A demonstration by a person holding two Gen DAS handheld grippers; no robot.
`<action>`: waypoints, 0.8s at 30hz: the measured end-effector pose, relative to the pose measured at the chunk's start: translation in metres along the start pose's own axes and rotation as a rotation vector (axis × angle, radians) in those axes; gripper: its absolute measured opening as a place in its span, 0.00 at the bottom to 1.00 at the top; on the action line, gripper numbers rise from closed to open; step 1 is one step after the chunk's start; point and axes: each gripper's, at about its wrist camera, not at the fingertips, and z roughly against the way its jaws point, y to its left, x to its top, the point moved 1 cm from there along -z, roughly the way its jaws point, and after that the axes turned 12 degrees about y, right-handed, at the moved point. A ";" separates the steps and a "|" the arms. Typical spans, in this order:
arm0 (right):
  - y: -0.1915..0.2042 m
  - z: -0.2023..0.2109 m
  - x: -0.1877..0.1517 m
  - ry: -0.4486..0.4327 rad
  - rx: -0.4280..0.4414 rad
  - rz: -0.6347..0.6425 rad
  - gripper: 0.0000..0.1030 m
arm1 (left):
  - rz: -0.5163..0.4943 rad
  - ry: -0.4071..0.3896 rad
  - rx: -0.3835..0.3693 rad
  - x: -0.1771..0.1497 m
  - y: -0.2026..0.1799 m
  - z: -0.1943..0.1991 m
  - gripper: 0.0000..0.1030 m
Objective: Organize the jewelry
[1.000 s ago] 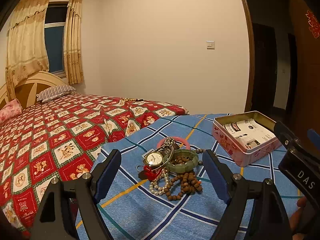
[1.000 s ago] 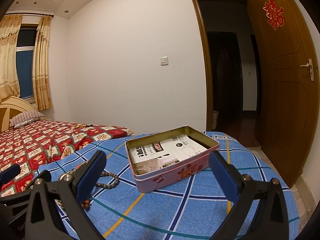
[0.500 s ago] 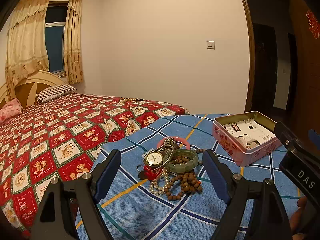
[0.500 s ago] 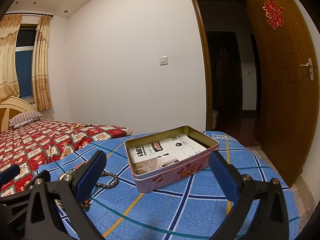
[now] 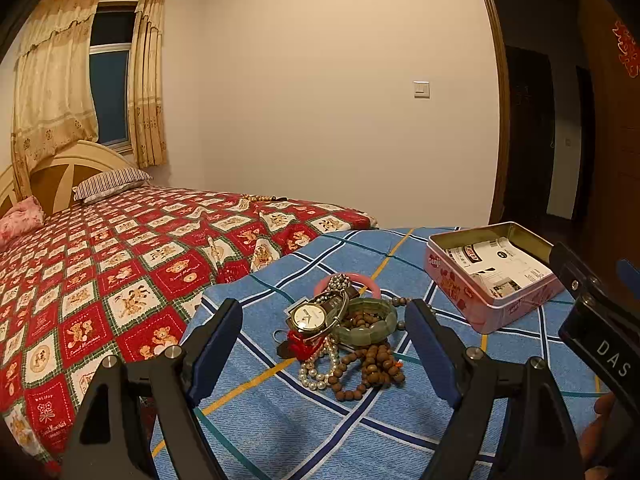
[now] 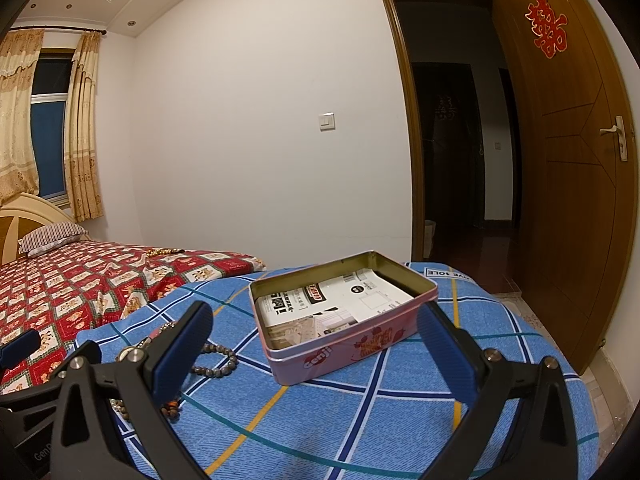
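The blue plaid cloth (image 5: 280, 420) carries everything, and across the last second almost nothing on it has shifted; only the right wrist view has drifted slightly, so the pink tin (image 6: 344, 344) sits a touch differently in frame. That suggests sorting has not begun.

The tin lies open at about two o'clock from the jewelry pile, well apart from it, with printed paper (image 6: 332, 300) lining its bottom and no jewelry inside.

The left gripper (image 5: 324, 344) hovers with jaws wide apart, framing the pile; the right gripper (image 6: 316, 340) stands equally spread around the tin, holding nothing.

In the heap, a green jade bangle (image 5: 366, 322) touches a gold-faced watch (image 5: 310, 317) at its nine o'clock; a pink bangle (image 5: 348, 282) lies behind at twelve, wooden beads (image 5: 370, 368) and a pearl strand (image 5: 318, 368) at six.
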 end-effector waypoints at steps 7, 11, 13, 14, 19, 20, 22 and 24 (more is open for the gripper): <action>0.000 0.000 0.000 -0.001 0.000 -0.001 1.00 | 0.000 0.000 0.000 0.000 0.000 0.000 0.81; 0.000 0.001 0.000 0.000 0.000 -0.001 1.00 | 0.000 0.001 0.000 0.000 0.000 0.000 0.81; 0.000 0.001 0.000 0.000 0.000 -0.002 1.00 | 0.000 0.003 -0.001 0.000 0.000 -0.001 0.81; 0.000 0.001 0.000 0.000 0.000 -0.001 1.00 | 0.001 0.004 -0.002 -0.001 0.000 -0.001 0.81; 0.000 0.001 0.000 0.000 0.001 -0.004 1.00 | 0.012 0.035 -0.062 -0.002 0.006 -0.004 0.81; -0.001 0.001 0.000 0.001 -0.001 -0.005 1.00 | 0.016 0.050 -0.090 -0.003 0.009 -0.005 0.81; -0.002 0.000 0.000 0.007 -0.006 -0.011 1.00 | 0.024 0.085 -0.142 -0.004 0.015 -0.009 0.81; -0.004 -0.002 0.000 0.016 -0.012 -0.021 1.00 | 0.034 0.125 -0.181 -0.004 0.021 -0.014 0.81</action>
